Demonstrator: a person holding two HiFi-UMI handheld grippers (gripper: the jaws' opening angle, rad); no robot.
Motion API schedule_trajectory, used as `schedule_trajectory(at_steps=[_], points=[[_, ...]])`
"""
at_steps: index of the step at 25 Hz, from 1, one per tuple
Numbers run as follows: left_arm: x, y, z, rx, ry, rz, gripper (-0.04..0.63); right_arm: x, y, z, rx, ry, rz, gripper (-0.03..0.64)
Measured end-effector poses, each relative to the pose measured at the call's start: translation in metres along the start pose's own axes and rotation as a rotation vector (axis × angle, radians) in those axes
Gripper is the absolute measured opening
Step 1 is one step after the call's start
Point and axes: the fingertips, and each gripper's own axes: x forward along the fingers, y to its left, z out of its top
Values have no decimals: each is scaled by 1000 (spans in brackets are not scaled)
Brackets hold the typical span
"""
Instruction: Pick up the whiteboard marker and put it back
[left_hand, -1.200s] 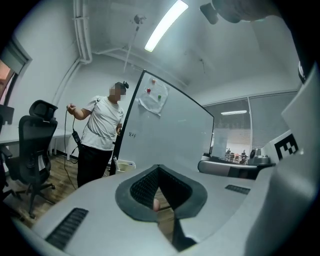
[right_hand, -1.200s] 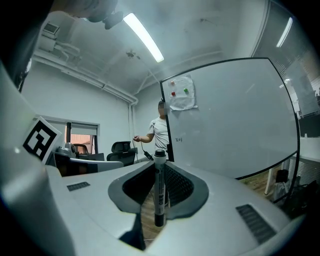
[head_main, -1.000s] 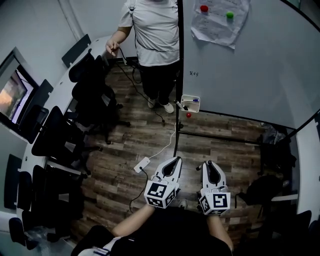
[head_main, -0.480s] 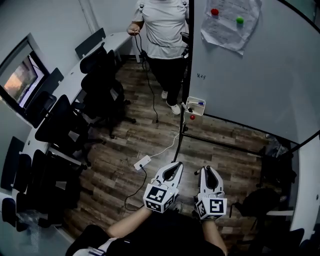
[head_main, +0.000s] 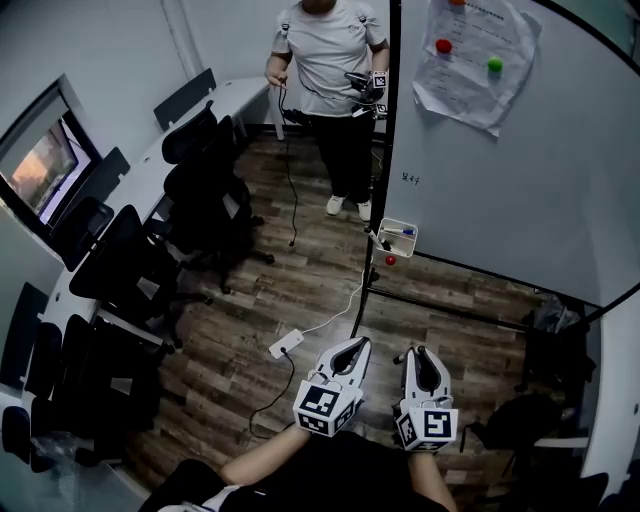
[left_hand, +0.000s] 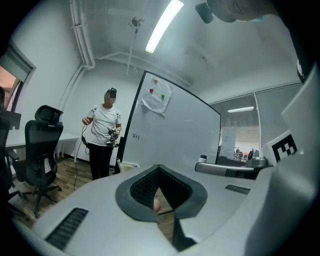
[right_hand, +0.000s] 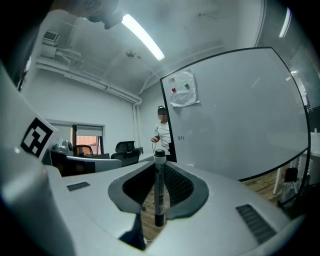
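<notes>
A black whiteboard marker (right_hand: 159, 190) stands upright between the jaws of my right gripper (right_hand: 159, 165), which is shut on its barrel. In the head view that gripper (head_main: 421, 352) is at the bottom centre and points toward the whiteboard (head_main: 520, 170). My left gripper (head_main: 356, 345) is just to its left. Its tips (left_hand: 159, 169) meet with nothing between them. A small white tray (head_main: 398, 238) holding a marker hangs at the board's lower left corner, well ahead of both grippers.
A person (head_main: 335, 60) stands by the board's left edge holding a cable. Black office chairs (head_main: 200, 190) line a long desk on the left. A white power strip (head_main: 285, 346) and its cables lie on the wooden floor. A paper sheet (head_main: 475, 60) is pinned to the board.
The head view has shifted: the standing person and the board tray now sit lower and further right in the picture. Both grippers keep their pose side by side.
</notes>
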Motion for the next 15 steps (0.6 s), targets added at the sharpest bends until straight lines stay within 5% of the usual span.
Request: schedule_trajectory(at_steps=[15], points=[[68,59,19,9,1,-47,8,81,-15,11,-10,2,-51,71]])
